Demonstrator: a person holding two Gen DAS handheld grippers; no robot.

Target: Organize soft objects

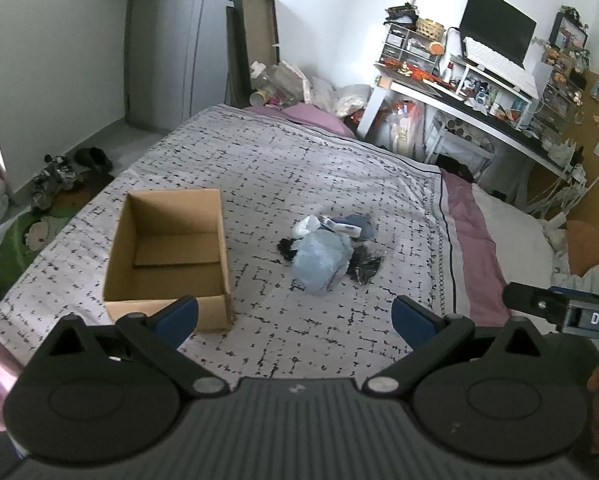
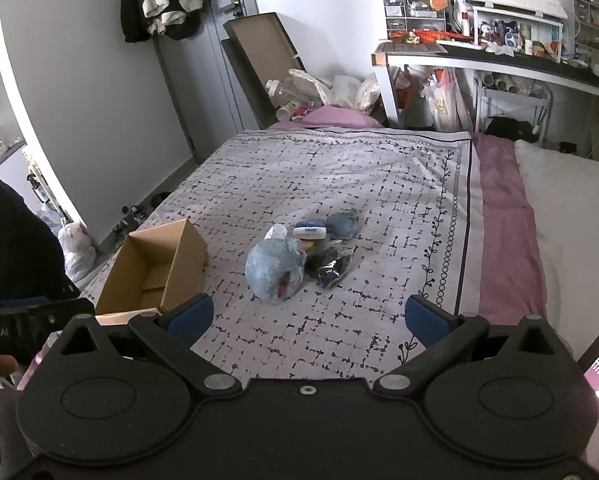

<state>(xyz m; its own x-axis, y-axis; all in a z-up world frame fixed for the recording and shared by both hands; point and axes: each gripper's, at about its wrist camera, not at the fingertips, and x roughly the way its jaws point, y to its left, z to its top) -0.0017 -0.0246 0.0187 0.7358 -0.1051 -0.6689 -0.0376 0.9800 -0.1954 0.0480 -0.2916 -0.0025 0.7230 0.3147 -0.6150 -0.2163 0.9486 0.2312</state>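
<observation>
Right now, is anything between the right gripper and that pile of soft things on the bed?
Nothing visible. Only bare bedspread lies between the open right gripper and the pile.

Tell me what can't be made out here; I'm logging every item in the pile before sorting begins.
- Items under the light blue bag: covered by it in both views.
- Contents of the black packet: dark and too small to tell.
- White pack's label: too small to read.
- Cardboard box near floor: hidden behind its front wall, left view.
</observation>
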